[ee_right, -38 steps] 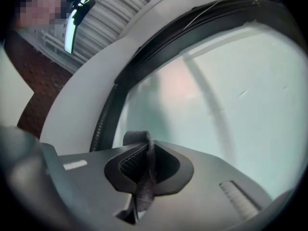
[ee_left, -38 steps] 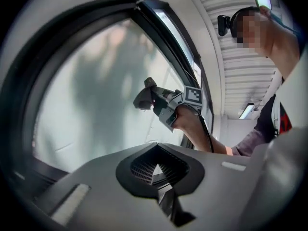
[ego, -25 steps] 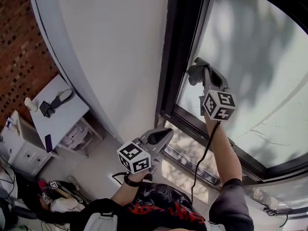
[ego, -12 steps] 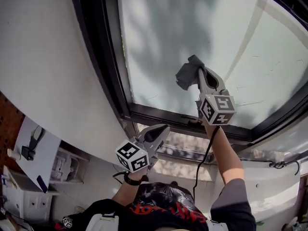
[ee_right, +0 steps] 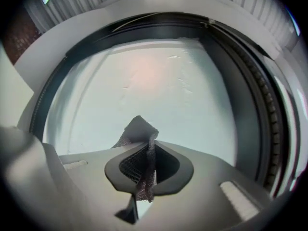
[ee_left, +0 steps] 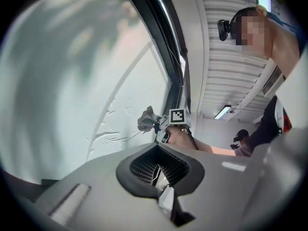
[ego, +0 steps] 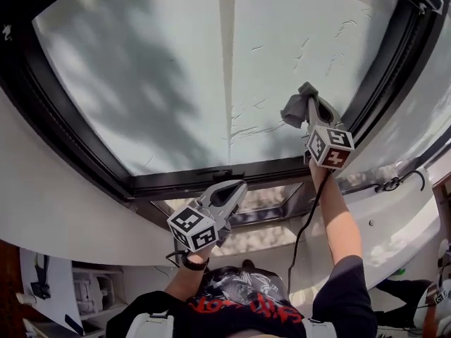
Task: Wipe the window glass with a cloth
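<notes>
Pinching one cloth (ego: 294, 110), right tool (ego: 306, 94) faces the glass (ego: 176, 69); left tool (ego: 239, 187) is pressed together.

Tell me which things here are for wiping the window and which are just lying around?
For the job: grey cloth, pinched in the right claw; window glass.
Just around: left claw, shut and empty; black cord off to the right; white cabinet down below.
</notes>
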### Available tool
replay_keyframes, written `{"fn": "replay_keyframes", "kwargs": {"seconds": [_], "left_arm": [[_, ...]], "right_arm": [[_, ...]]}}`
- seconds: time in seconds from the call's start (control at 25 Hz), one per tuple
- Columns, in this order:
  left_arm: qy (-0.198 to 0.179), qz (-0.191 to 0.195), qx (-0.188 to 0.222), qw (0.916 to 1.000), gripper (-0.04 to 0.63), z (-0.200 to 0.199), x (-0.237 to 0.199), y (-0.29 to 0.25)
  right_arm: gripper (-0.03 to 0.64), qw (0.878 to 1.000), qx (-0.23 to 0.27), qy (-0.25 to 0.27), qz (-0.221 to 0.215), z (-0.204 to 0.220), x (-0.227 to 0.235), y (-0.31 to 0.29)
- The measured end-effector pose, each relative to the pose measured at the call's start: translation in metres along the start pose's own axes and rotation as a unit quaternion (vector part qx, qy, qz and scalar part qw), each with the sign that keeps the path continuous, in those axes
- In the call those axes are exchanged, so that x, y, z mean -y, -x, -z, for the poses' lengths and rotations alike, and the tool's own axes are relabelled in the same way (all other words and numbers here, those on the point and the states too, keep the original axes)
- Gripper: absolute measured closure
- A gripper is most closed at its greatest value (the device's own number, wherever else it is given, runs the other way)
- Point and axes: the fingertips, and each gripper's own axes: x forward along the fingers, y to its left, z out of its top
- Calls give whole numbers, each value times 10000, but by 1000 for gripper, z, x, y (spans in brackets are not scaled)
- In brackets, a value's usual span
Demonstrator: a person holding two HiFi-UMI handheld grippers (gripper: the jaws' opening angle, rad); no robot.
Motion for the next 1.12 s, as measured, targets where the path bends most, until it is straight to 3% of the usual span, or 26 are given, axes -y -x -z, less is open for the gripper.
{"fn": "replay_keyframes", "kwargs": {"seconds": [0.2,0.36,0.48,0.6,0.8,1.0,1.12], "left_arm": [[33,338,-87,9994,594,9,19,-32],[26,274,-73,9996,594,7,17,-34],[-29,78,-66,9999,594,5,10,-20],[-84,-297,-23,9995,594,-3,-9,10],[-216,-1401,232,9896,594,-26,-50,107],[-380,-2495,544,9661,594,-46,-70,220],[-448,-2960,667,9518,594,-52,-75,273]], "right_arm": [[598,9931,-334,-324,1080,24,122,21],[598,9953,-312,-288,873,15,112,22],[598,9998,34,-216,37,-9,34,19],[598,9927,416,-147,-1118,-36,-83,13],[598,9457,656,-509,-3143,-40,-304,-6],[598,9087,244,-691,-4109,-2,-473,-21],[598,8969,-108,-838,-4342,19,-541,-36]]}}
